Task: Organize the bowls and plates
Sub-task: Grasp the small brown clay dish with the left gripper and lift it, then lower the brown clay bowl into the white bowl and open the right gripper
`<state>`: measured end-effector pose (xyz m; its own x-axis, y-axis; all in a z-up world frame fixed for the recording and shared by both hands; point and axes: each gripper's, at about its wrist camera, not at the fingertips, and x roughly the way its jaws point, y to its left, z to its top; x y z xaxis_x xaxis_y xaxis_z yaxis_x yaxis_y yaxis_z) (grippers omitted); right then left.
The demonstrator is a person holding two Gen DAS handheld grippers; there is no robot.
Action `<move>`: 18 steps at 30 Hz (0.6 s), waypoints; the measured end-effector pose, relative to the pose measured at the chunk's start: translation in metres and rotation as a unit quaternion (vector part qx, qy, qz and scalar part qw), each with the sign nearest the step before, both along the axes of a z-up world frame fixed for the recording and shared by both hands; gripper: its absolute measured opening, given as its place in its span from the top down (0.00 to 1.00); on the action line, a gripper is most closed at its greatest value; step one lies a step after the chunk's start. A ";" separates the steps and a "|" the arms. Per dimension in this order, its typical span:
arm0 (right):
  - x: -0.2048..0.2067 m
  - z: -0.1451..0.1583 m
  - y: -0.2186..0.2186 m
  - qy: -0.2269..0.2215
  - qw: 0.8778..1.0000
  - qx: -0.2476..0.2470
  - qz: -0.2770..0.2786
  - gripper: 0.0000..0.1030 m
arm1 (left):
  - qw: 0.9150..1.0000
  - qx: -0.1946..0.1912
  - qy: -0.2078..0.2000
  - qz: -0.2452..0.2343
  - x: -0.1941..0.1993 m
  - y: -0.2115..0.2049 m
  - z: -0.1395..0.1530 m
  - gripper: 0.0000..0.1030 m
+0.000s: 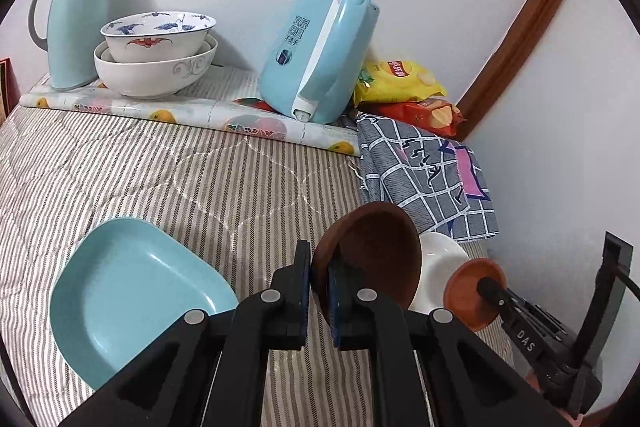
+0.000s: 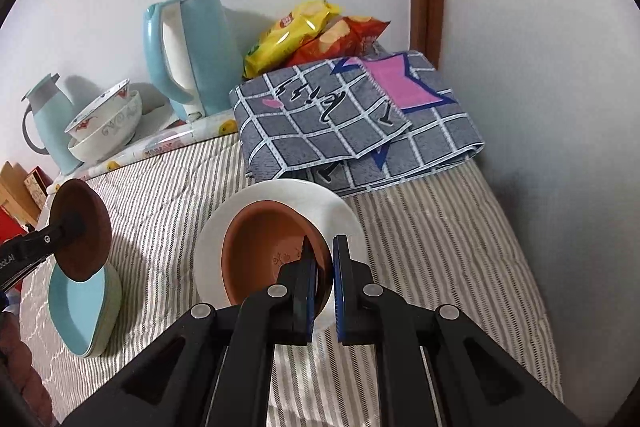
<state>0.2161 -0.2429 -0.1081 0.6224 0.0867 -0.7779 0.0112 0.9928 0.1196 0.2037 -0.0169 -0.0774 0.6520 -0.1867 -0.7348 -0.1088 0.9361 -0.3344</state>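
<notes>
Right wrist alone shows terracotta bowl's (image 2: 264,247) inside.

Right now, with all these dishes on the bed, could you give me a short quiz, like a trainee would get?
1. True or false: the left gripper holds nothing.
2. Which dish lies under the terracotta saucer that the right gripper grips?
A. teal plate
B. white plate
C. patterned bowl
3. Fill in: the patterned bowl is nested in a ____ bowl beside the kettle.

Key:
1. False; it is shut on the rim of a dark brown dish.
2. B.
3. White.
</notes>
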 end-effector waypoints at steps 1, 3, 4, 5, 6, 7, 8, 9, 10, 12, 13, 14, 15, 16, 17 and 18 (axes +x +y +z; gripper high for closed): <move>0.002 -0.001 0.002 0.002 1.000 0.000 0.002 0.92 | 1.000 0.000 0.000 0.001 0.001 0.001 -0.001 0.92; 0.007 -0.007 0.005 0.006 1.000 -0.002 0.005 0.92 | 1.000 0.000 0.003 0.005 0.003 0.003 -0.004 0.92; 0.009 -0.009 0.006 0.008 1.000 -0.002 0.006 0.92 | 1.000 -0.002 0.002 0.007 0.004 0.005 -0.005 0.92; 0.012 -0.012 0.008 0.013 1.000 -0.003 0.007 0.92 | 1.000 -0.002 0.003 0.009 0.005 0.007 -0.006 0.92; 0.015 -0.015 0.009 0.017 1.000 -0.004 0.009 0.92 | 1.000 -0.003 0.004 0.011 0.006 0.008 -0.006 0.92; 0.017 -0.017 0.011 0.020 1.000 -0.005 0.011 0.92 | 1.000 -0.004 0.005 0.014 0.006 0.010 -0.008 0.92; 0.019 -0.020 0.013 0.023 1.000 -0.006 0.013 0.92 | 1.000 -0.006 0.006 0.017 0.008 0.013 -0.009 0.92; 0.020 -0.021 0.014 0.025 1.000 -0.008 0.015 0.92 | 1.000 -0.007 0.007 0.018 0.009 0.014 -0.010 0.92; 0.022 -0.022 0.015 0.027 0.999 -0.009 0.016 0.92 | 1.000 -0.007 0.008 0.019 0.009 0.016 -0.011 0.92; 0.025 -0.027 0.016 0.034 0.999 -0.013 0.016 0.92 | 1.000 -0.010 0.009 0.024 0.011 0.019 -0.013 0.92; 0.027 -0.028 0.016 0.038 0.999 -0.014 0.016 0.92 | 1.000 -0.011 0.009 0.024 0.012 0.020 -0.013 0.92; 0.028 -0.031 0.017 0.043 0.999 -0.017 0.017 0.92 | 1.000 -0.012 0.010 0.024 0.013 0.022 -0.014 0.92; 0.029 -0.032 0.017 0.047 0.999 -0.018 0.018 0.92 | 1.000 -0.013 0.010 0.026 0.013 0.023 -0.014 0.92; 0.030 -0.034 0.017 0.048 0.999 -0.019 0.017 0.92 | 0.999 -0.016 0.010 0.027 0.013 0.024 -0.015 0.92; 0.031 -0.035 0.017 0.051 0.998 -0.021 0.017 0.92 | 0.999 -0.018 0.009 0.029 0.013 0.026 -0.016 0.92; 0.032 -0.037 0.018 0.056 0.998 -0.024 0.019 0.92 | 0.999 -0.019 0.009 0.029 0.013 0.027 -0.016 0.92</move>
<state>0.2485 -0.2246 -0.1449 0.5287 0.0697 -0.8459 -0.0151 0.9972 0.0727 0.2167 0.0099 -0.0936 0.6489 -0.1770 -0.7400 -0.1688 0.9149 -0.3668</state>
